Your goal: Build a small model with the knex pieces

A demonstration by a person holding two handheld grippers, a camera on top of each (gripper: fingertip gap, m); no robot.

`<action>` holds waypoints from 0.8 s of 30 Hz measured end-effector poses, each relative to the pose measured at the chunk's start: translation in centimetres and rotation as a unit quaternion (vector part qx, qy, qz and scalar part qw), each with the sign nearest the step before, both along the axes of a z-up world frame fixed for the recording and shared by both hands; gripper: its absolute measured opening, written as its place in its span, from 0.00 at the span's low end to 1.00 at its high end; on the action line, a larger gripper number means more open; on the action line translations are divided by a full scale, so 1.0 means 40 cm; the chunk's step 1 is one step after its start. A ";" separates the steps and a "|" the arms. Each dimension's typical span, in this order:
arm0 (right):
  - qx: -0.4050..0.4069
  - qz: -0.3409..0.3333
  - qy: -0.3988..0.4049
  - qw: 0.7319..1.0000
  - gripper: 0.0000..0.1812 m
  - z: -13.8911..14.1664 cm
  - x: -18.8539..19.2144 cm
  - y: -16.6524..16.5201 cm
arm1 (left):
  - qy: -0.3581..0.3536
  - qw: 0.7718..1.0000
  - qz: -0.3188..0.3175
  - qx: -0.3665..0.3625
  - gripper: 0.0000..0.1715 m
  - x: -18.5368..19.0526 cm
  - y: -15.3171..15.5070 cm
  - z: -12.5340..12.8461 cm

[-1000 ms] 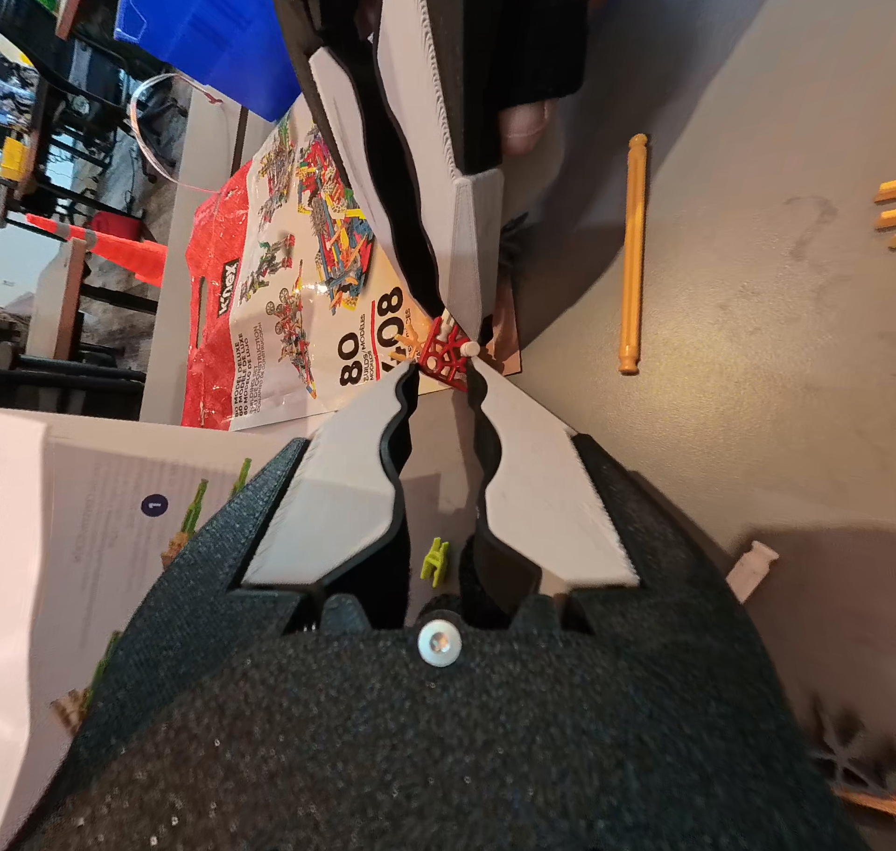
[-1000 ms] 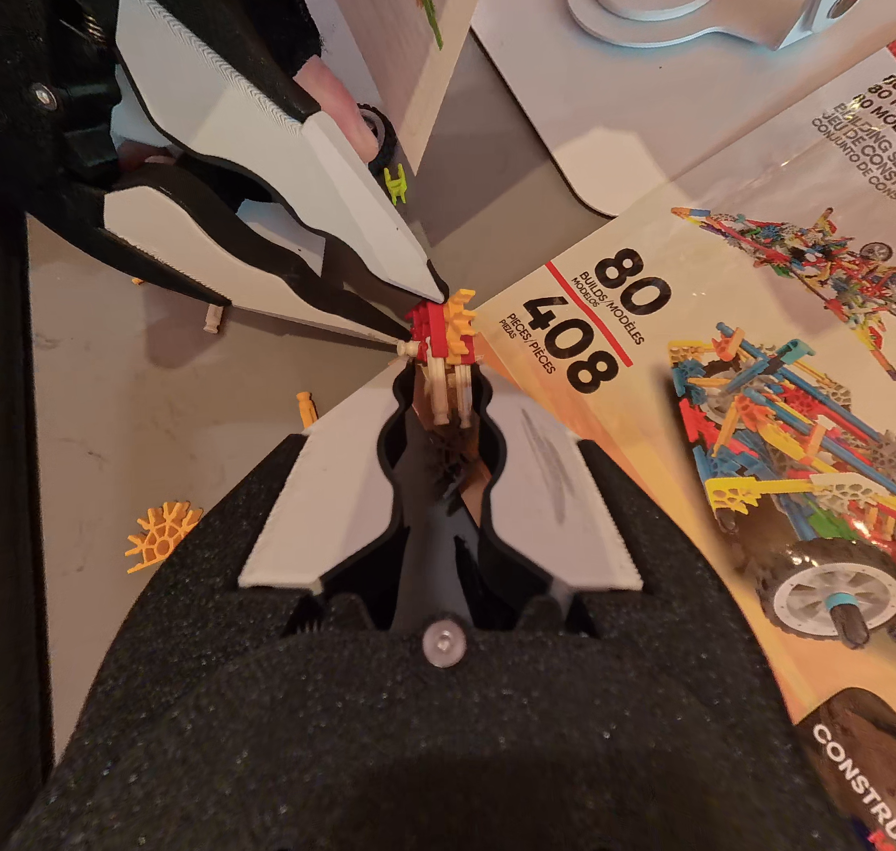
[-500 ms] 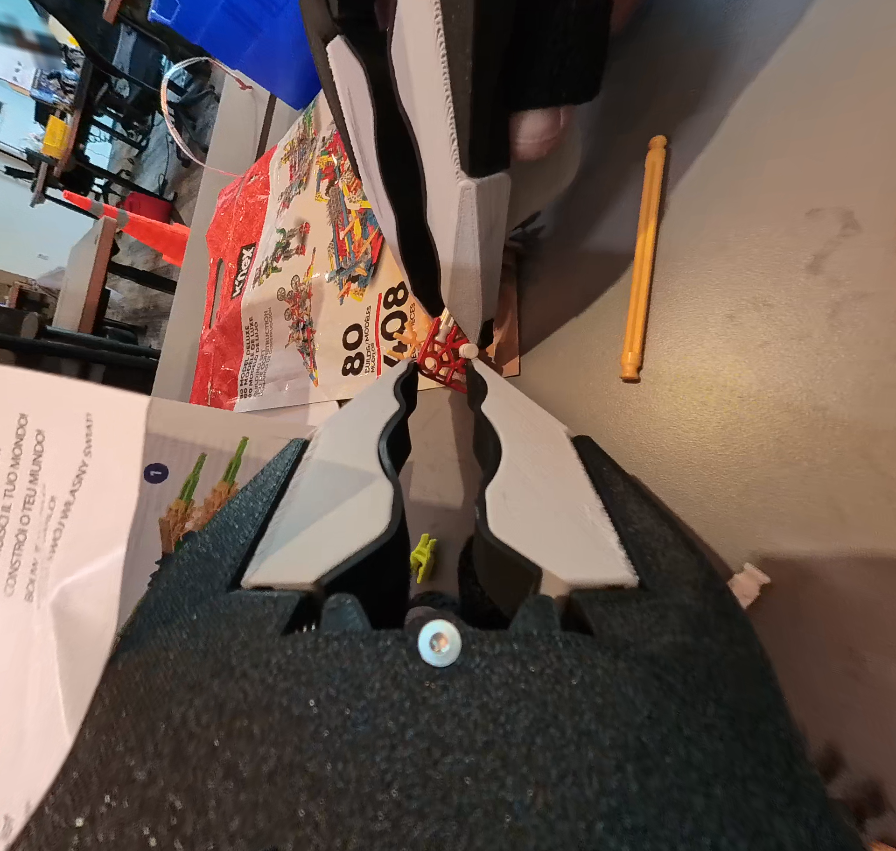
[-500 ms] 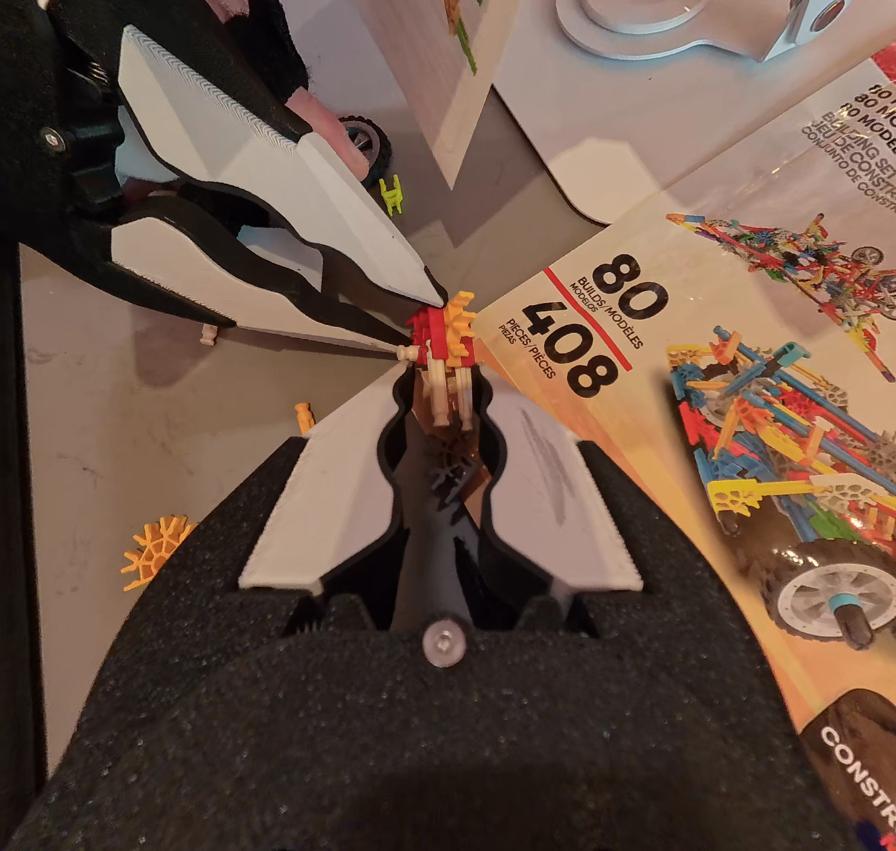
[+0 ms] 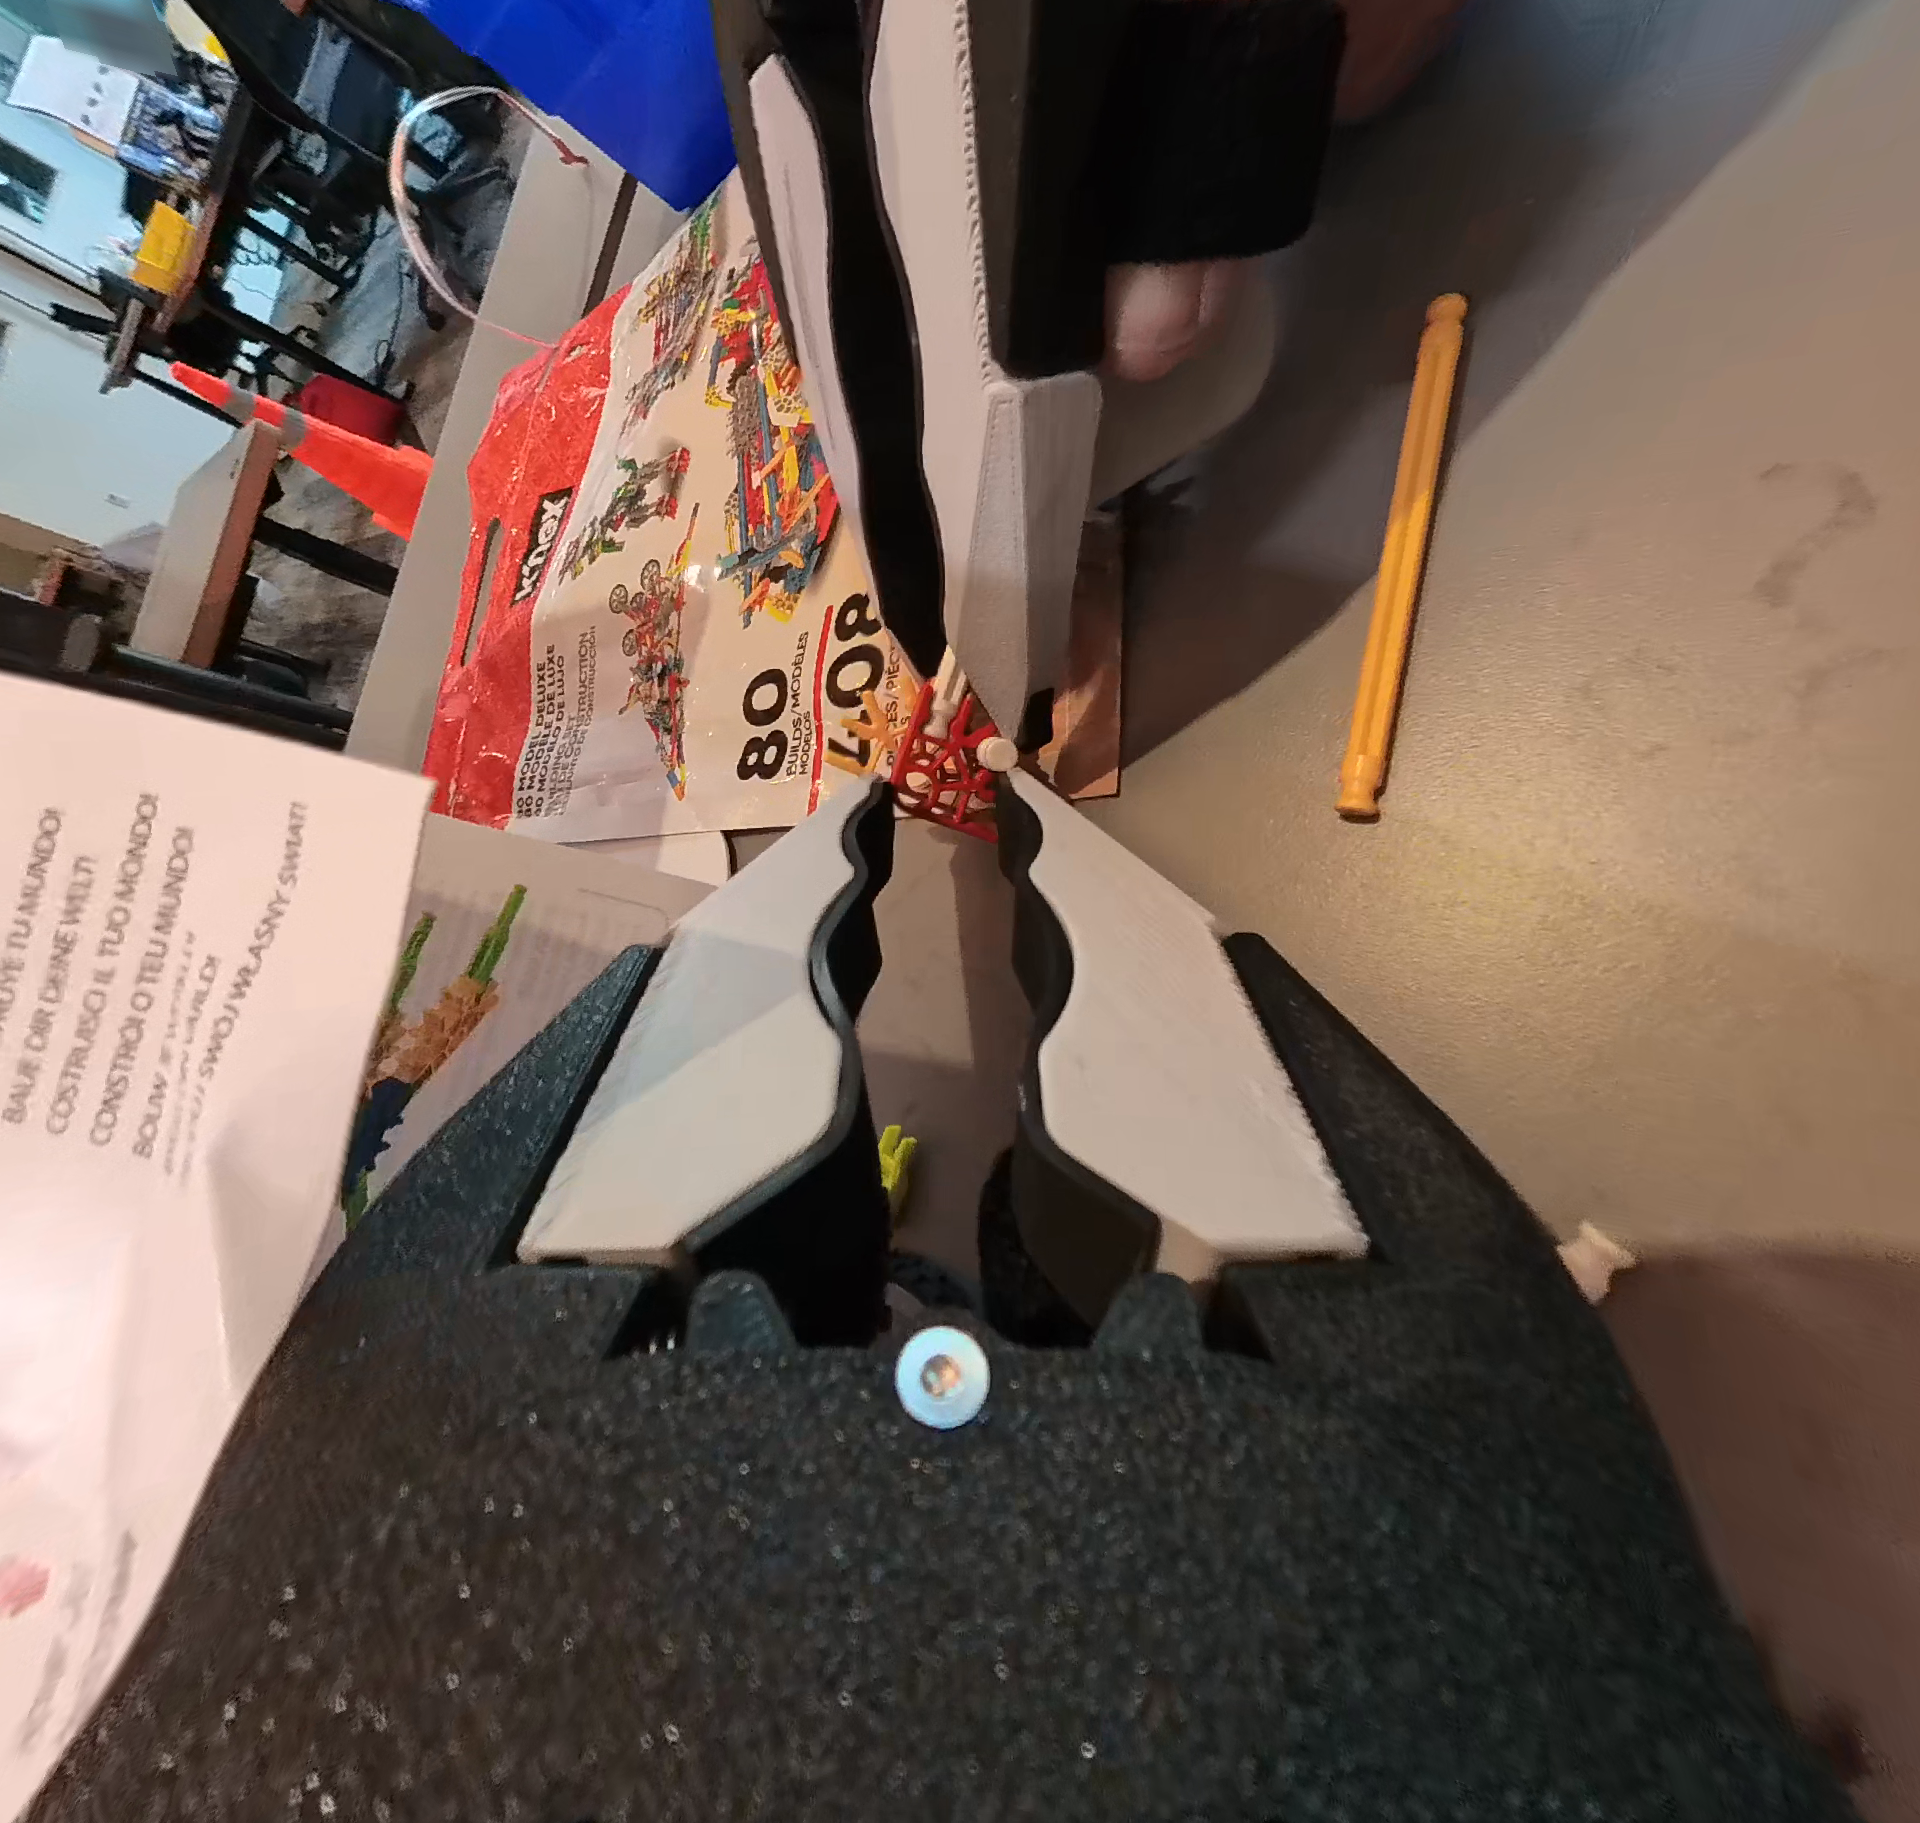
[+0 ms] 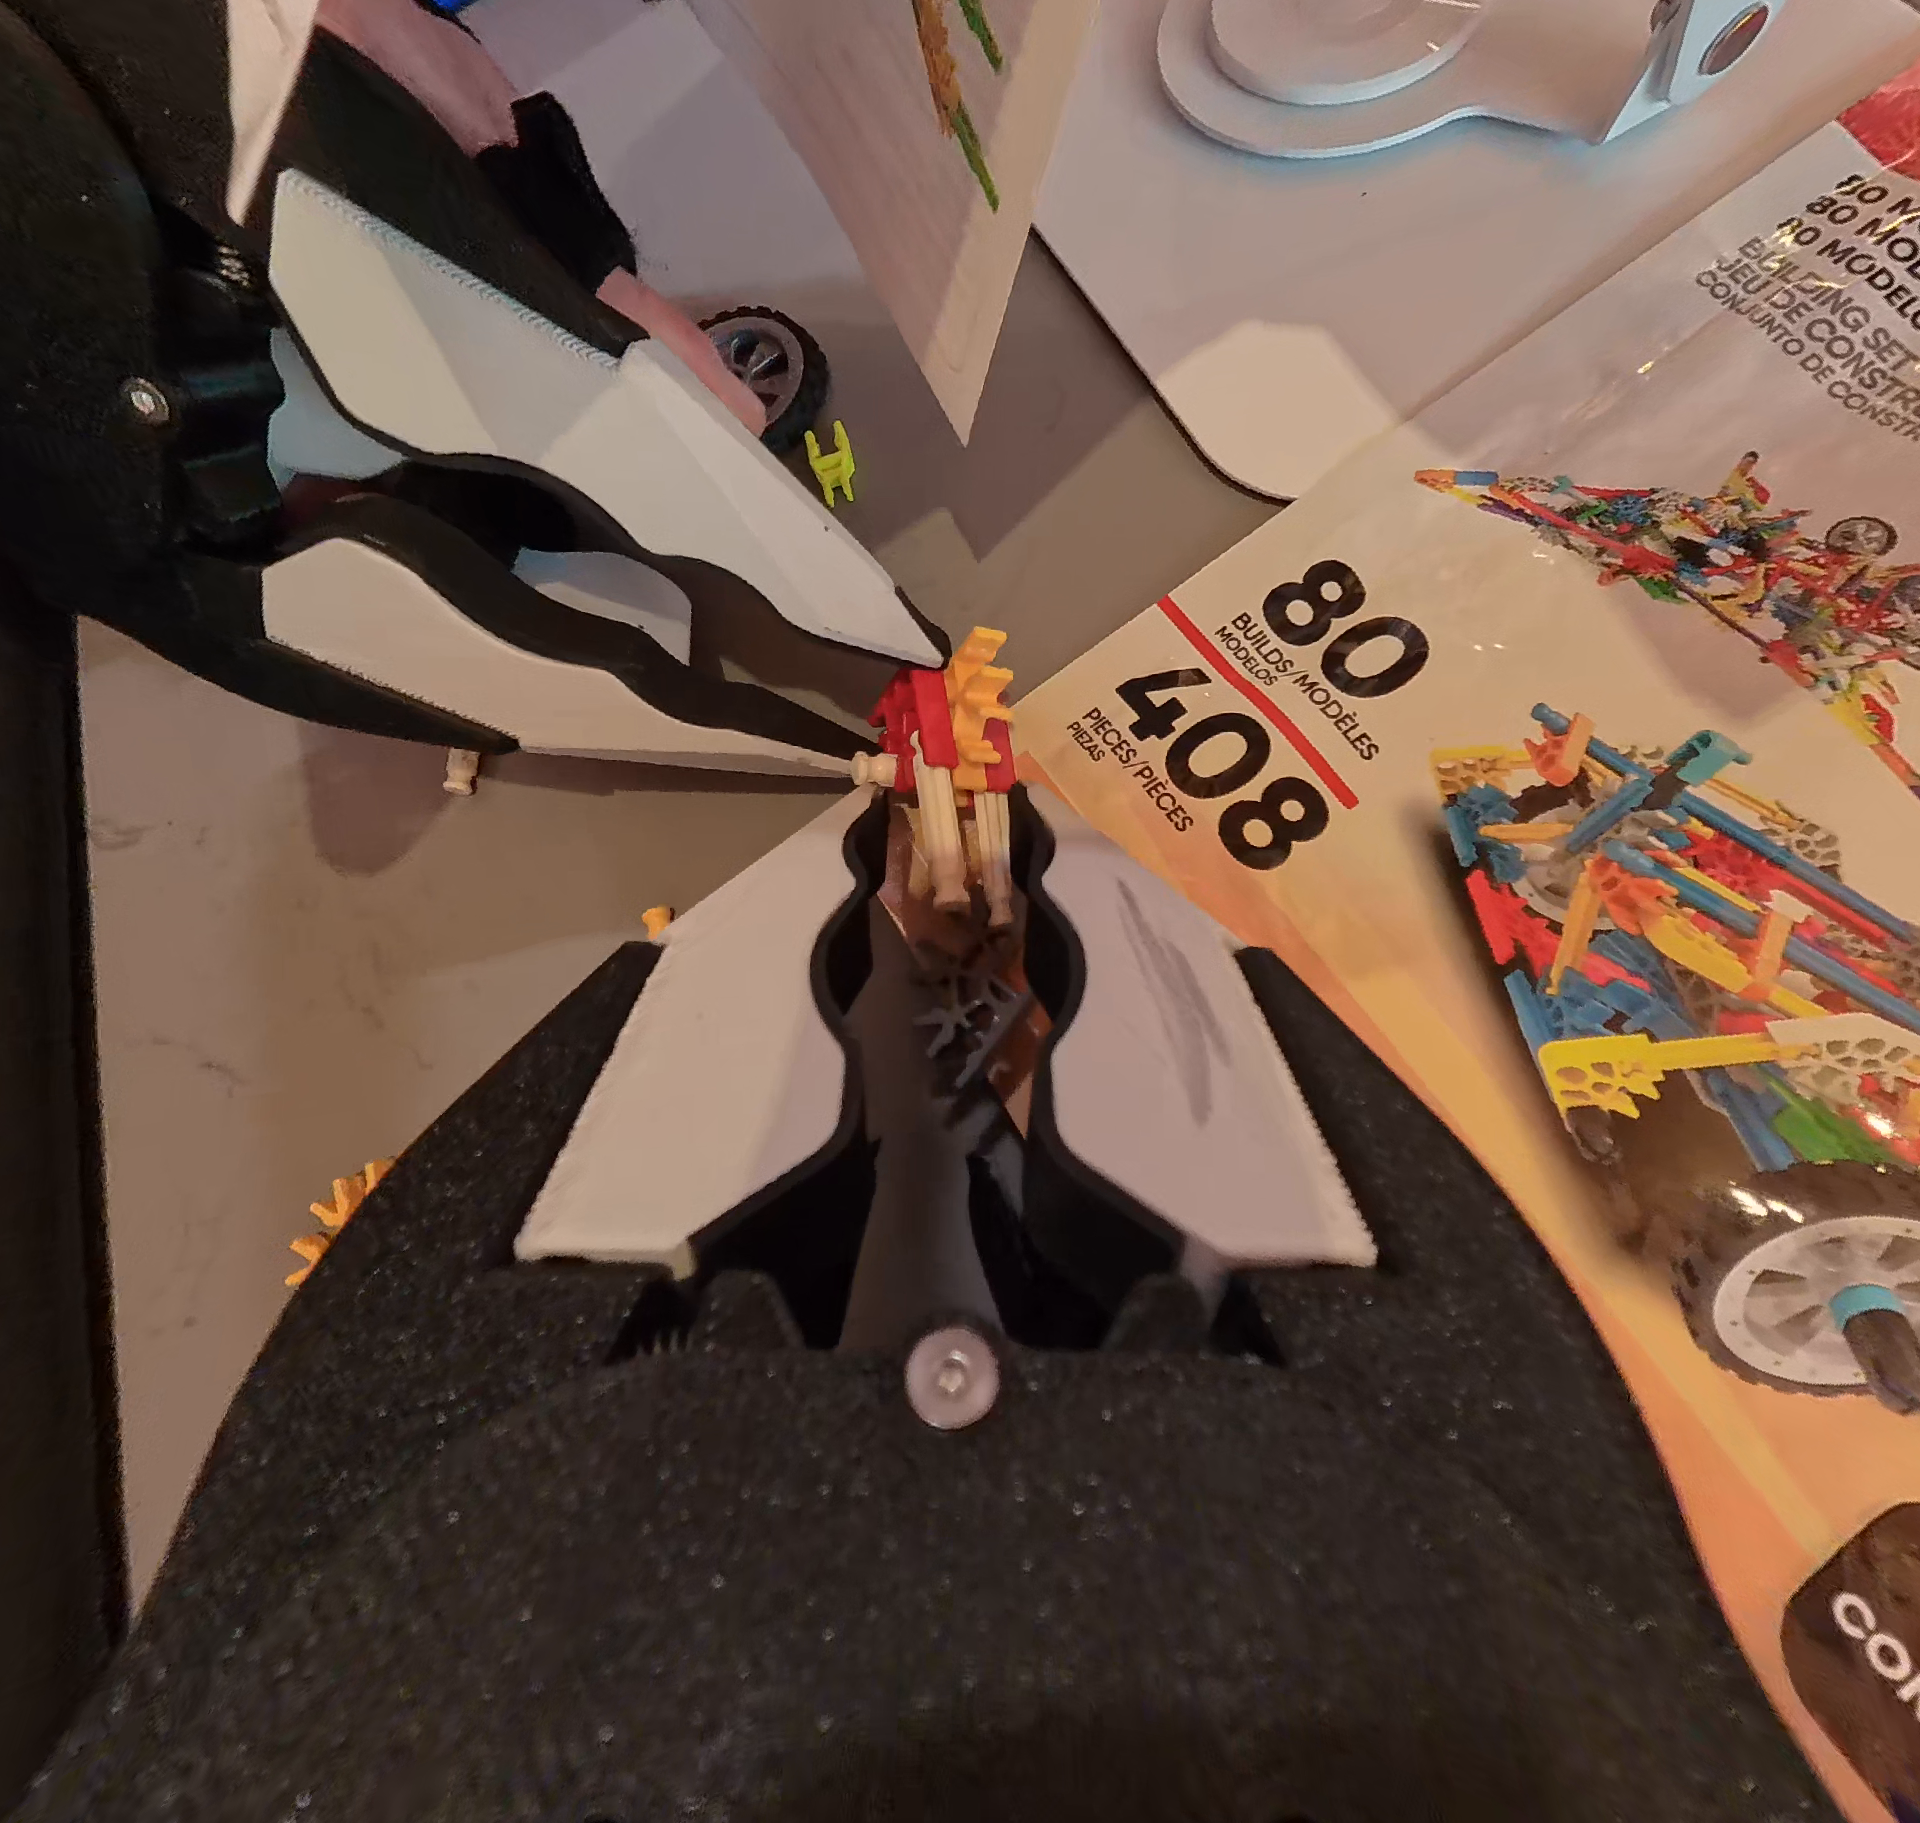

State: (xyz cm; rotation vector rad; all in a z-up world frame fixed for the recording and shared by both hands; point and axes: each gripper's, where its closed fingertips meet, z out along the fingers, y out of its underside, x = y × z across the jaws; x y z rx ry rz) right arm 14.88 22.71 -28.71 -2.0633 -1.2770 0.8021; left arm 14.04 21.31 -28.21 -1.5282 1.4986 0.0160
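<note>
A small toy assembly (image 6: 940, 724) of red and orange connectors on short white rods hangs above the grey table between both grippers. My right gripper (image 6: 945, 817) is shut on its white rods. My left gripper (image 5: 945, 802) is closed on the red connector (image 5: 940, 771), with a white rod end sticking out beside its tip. In the right wrist view, the left gripper (image 6: 902, 701) comes in from the left. In the left wrist view, the right gripper (image 5: 971, 693) comes down from the top, with a person's gloved hand behind it.
A printed toy bag (image 6: 1558, 838) lies under the assembly. An open booklet (image 5: 156, 1046) is at the left. A long yellow rod (image 5: 1403, 558), a wheel (image 6: 774, 386), a lime clip (image 6: 831, 464), an orange connector (image 6: 332, 1223) and a white disc base (image 6: 1351, 38) lie around.
Both grippers keep their hold on the assembly. The left wrist view has swung a little, bringing the booklet page further in. The wheel has come out from behind the left gripper.
</note>
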 end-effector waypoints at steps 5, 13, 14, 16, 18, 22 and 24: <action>-0.009 -0.010 0.001 1.000 0.10 0.000 -0.003 0.004 | -0.001 1.000 0.014 0.009 0.10 -0.002 0.002 -0.001; -0.021 -0.022 -0.008 1.000 0.09 -0.011 -0.001 0.004 | 0.020 0.999 0.017 0.044 0.10 0.004 0.007 -0.003; -0.019 -0.021 -0.009 1.000 0.09 -0.011 -0.001 0.003 | 0.020 0.999 0.016 0.043 0.10 0.003 0.007 -0.003; -0.011 -0.020 -0.011 1.000 0.09 -0.011 -0.002 0.003 | 0.027 0.998 0.010 0.051 0.10 0.000 0.010 -0.004; 0.013 -0.011 -0.026 1.000 0.10 -0.012 -0.001 0.000 | 0.034 0.998 0.009 0.059 0.10 0.000 0.008 -0.004; 0.032 -0.008 -0.041 0.999 0.09 -0.012 -0.002 -0.003 | 0.049 0.996 0.005 0.079 0.10 0.000 0.007 -0.004; 0.021 -0.016 -0.033 0.999 0.09 -0.012 -0.003 -0.003 | 0.053 0.995 0.007 0.085 0.10 0.000 0.008 -0.005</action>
